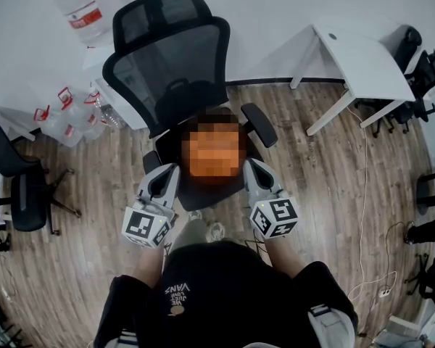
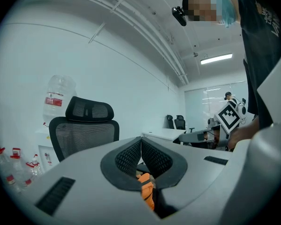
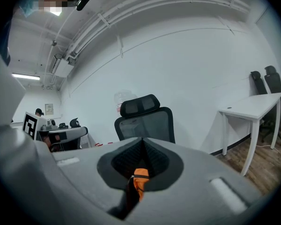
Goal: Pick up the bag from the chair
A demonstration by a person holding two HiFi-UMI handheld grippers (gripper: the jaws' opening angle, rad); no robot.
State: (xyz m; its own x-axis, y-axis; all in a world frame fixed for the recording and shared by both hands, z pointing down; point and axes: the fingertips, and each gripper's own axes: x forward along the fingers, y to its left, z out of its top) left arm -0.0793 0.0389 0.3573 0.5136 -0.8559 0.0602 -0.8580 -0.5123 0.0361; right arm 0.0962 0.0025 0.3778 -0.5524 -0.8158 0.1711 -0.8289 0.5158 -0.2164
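The black mesh office chair (image 1: 175,64) stands in front of me on the wood floor. A mosaic patch covers most of the bag on its seat; only a dark top edge of the bag (image 1: 217,112) shows. My left gripper (image 1: 167,172) and right gripper (image 1: 252,168) flank it, one on each side. In the left gripper view the jaws of the left gripper (image 2: 141,146) are closed, with an orange and black part of the bag (image 2: 146,187) pinched between them. The right gripper (image 3: 143,146) is likewise shut on an orange strap (image 3: 139,179). I cannot tell whether the bag rests on the seat.
A large water jug (image 1: 83,6) and several small bottles (image 1: 65,118) stand at the back left. A white desk (image 1: 362,64) is at the right, with black chairs (image 1: 420,71) beyond it. Another black chair (image 1: 22,187) is at the left. A cable (image 1: 362,194) runs over the floor.
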